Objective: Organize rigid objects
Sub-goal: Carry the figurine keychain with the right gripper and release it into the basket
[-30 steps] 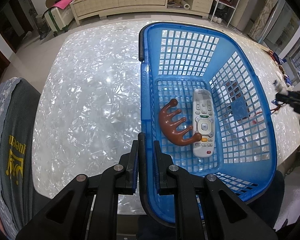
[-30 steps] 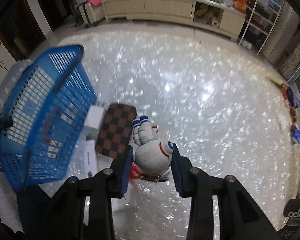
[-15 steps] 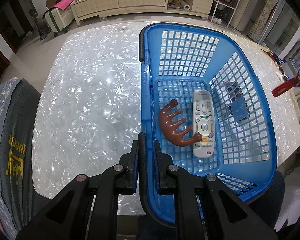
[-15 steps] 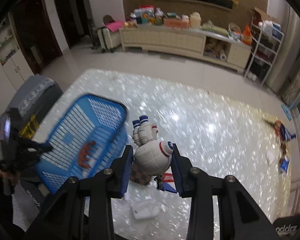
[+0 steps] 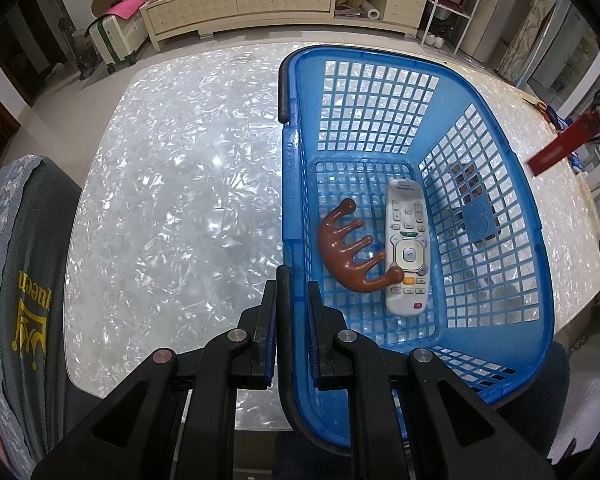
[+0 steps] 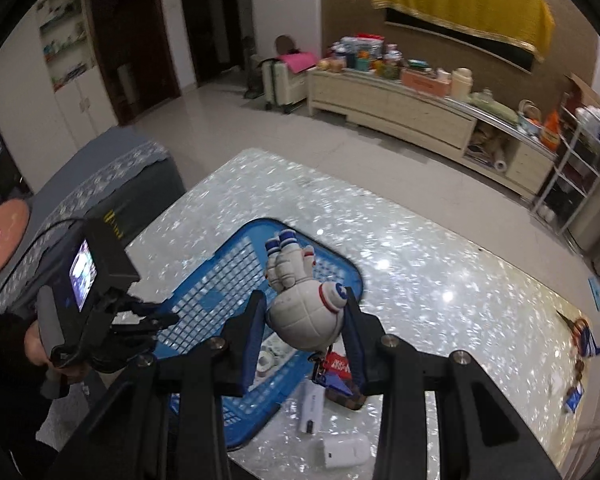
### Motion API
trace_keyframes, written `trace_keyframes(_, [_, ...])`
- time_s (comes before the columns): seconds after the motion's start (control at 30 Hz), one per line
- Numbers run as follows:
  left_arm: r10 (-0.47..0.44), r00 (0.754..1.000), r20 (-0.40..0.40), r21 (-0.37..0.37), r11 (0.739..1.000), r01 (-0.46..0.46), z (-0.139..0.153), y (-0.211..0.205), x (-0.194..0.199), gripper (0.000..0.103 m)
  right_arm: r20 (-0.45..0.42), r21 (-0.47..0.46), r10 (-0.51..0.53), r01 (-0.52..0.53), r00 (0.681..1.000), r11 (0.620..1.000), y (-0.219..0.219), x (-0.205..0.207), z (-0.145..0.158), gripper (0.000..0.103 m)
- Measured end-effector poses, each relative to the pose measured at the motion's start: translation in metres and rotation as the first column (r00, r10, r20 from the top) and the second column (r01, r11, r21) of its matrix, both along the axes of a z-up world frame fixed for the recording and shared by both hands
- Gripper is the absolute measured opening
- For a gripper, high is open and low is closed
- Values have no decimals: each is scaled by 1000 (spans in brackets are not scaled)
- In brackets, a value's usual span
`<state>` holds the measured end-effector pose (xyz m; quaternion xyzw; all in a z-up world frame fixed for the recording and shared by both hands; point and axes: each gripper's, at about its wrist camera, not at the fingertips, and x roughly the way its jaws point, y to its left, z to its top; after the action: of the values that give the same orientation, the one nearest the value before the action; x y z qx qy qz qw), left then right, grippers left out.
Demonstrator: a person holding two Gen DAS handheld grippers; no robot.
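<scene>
I have the astronaut toy [image 6: 305,312] clamped in my right hand-held gripper [image 6: 306,316], up in the air over the blue basket [image 5: 512,184] on the table [image 5: 172,184]. Round body, two pads only — it could roll out. My left hand-held gripper [image 5: 291,308] pinches the basket's rim; a slip there tips out the remote [image 5: 407,246] and brown comb [image 5: 350,254].

Cream sideboard [image 5: 284,0] (cluttered), suitcase [image 5: 114,40], yellow cloth [image 6: 460,8]

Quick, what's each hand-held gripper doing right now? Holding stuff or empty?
Left hand-held gripper: shut on the blue basket, clamping its rim.
Right hand-held gripper: shut on the astronaut toy, held above the basket.
</scene>
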<state>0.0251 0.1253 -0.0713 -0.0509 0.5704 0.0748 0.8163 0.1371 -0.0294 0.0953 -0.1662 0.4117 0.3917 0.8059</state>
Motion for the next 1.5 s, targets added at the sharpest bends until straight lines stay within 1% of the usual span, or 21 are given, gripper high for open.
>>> trace_keyframes(0.2, [-3,1000,3,2,1000,3,0,-1,0,14,-19,-54,78,-79,997,995,33,-6,-23,35])
trace_keyframes(0.33, [-4,1000,4,1,1000,4,0,-2,-1,14,-65,-102,104,-111,992,989,43,-5,-53,35])
trace_keyframes(0.53, [-5,1000,4,3,1000,4,-1,-3,-1,14,-130,-132,108,-125,986,983,51,0,-86,35])
trace_keyframes(0.77, [-6,1000,4,2,1000,6,-1,-3,-2,14,-187,-154,124,-154,974,976,64,-10,-117,35])
trace_keyframes(1.07, [-6,1000,3,-1,1000,6,-1,-2,-2,14,-218,-178,130,-170,967,969,72,-9,-140,35])
trace_keyframes(1.37, [-7,1000,-2,-10,1000,7,-3,-2,-2,14,-222,-171,117,-156,968,973,73,-12,-138,35])
trace_keyframes(1.5, [-8,1000,-2,-10,1000,8,-3,-1,-3,14,-229,-147,101,-137,968,980,70,-10,-136,35])
